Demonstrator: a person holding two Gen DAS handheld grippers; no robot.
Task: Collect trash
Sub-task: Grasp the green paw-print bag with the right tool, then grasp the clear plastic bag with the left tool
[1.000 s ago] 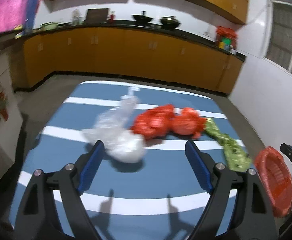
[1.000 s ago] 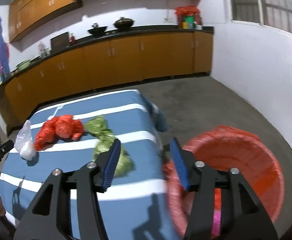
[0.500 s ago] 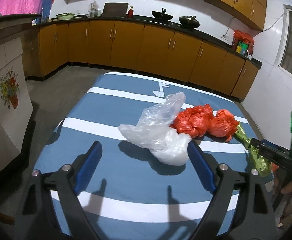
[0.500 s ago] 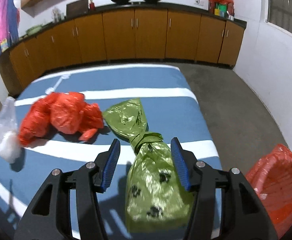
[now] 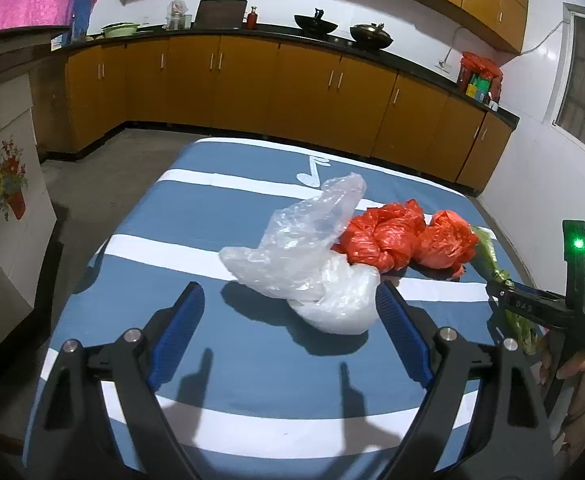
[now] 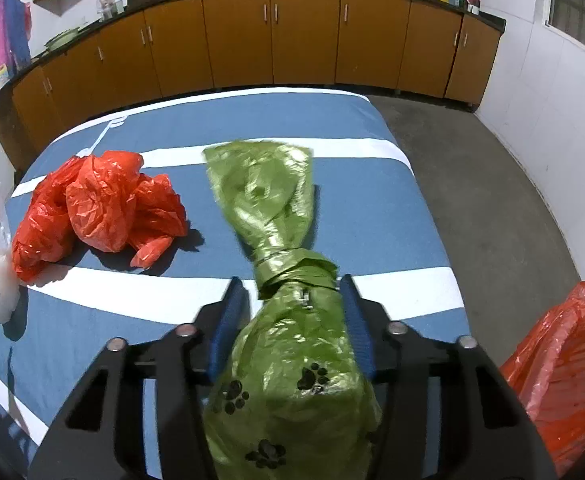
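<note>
Right gripper [image 6: 292, 300], just arrived from the bin [image 6: 564, 380] at 3 o'clock, closing around green bag [image 6: 292, 360]; pickup starting. Left gripper [image 5: 290, 308] released, before clear bag [image 5: 304, 256].

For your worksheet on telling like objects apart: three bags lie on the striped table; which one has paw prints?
The green bag, knotted at the middle, lying between the right gripper as its jaws close. The red bag and clear bag are plain.

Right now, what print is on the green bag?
Black paw prints on the green bag; right wrist view.
</note>
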